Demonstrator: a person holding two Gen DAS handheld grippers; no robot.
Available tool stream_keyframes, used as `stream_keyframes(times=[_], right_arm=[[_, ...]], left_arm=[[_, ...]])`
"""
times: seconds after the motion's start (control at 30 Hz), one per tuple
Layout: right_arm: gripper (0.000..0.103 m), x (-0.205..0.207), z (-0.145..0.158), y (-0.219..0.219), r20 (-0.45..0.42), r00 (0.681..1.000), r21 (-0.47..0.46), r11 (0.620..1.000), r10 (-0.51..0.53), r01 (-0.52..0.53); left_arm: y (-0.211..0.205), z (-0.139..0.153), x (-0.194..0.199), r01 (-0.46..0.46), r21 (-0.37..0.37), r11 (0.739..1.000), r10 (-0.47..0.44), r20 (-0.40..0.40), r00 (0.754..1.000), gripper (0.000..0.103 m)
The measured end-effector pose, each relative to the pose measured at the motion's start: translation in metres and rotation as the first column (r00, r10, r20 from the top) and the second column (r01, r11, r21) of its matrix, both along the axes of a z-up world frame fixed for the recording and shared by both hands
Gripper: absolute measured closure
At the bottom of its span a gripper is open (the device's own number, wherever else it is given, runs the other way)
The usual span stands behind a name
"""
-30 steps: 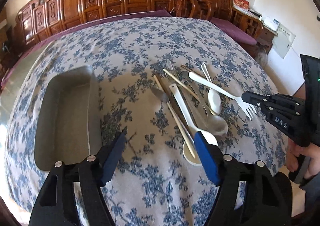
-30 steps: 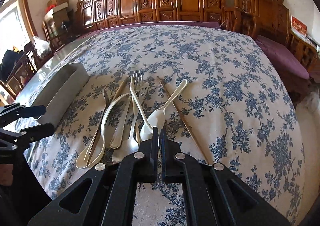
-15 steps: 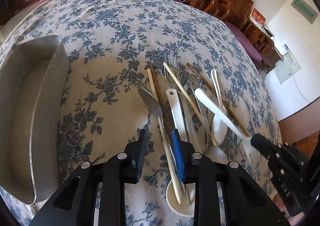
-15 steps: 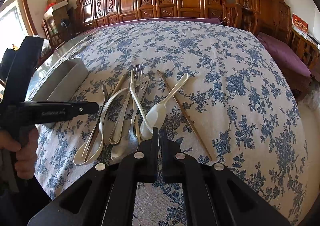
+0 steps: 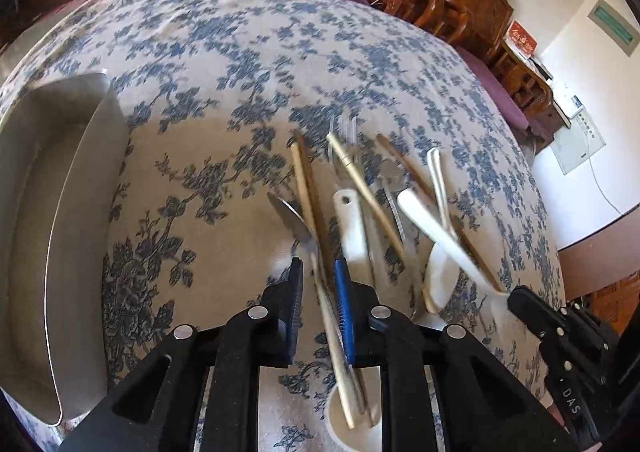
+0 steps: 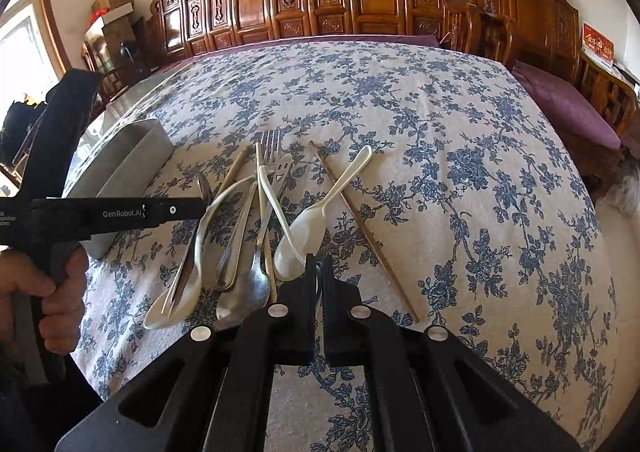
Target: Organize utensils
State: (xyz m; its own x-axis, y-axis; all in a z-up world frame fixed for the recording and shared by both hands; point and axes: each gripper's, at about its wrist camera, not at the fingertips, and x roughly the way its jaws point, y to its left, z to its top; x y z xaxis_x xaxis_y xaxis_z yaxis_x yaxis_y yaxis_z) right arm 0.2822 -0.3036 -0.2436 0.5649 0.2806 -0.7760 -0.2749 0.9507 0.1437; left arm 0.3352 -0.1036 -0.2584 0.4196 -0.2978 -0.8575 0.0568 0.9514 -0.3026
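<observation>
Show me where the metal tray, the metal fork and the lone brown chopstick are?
metal tray (image 5: 86,156), left wrist view, its near side wall.
metal fork (image 6: 270,142), right wrist view, its tines.
brown chopstick (image 6: 362,230), right wrist view, mid-shaft.

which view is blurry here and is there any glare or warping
Left wrist view: motion smear on the utensils and tablecloth, while the left gripper stays sharp. Right wrist view: crisp throughout, with a blown-out window at far left. Both views: fisheye bulges the table and darkens the corners.
</observation>
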Motion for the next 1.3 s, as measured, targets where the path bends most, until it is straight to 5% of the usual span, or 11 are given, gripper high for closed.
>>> stream_keyframes(times=[0.27,0.9,1.3], right_arm=[[0.100,0.000,0.000,-0.001,0.002,1.000,-0.006,1.000,-0.003,0.003],[0.100,-0.001,-0.001,0.001,0.005,1.000,-0.014,1.000,-0.003,0.003],[0.100,-0.007,0.022,0.026,0.048,0.999,-0.009,1.000,0.022,-0.022]], left_arm=[[0.000,-0.010,-0.002,-0.005,-0.009,1.000,0.005,-0.008,1.000,0.099],[0.002,0.018,-0.013,0.031,0.022,0.999,-0.032,0.089,0.995,0.102],[0.035,0.080,-0.035,0.026,0.034,0.999,-0.033,0.210,0.977,0.102]])
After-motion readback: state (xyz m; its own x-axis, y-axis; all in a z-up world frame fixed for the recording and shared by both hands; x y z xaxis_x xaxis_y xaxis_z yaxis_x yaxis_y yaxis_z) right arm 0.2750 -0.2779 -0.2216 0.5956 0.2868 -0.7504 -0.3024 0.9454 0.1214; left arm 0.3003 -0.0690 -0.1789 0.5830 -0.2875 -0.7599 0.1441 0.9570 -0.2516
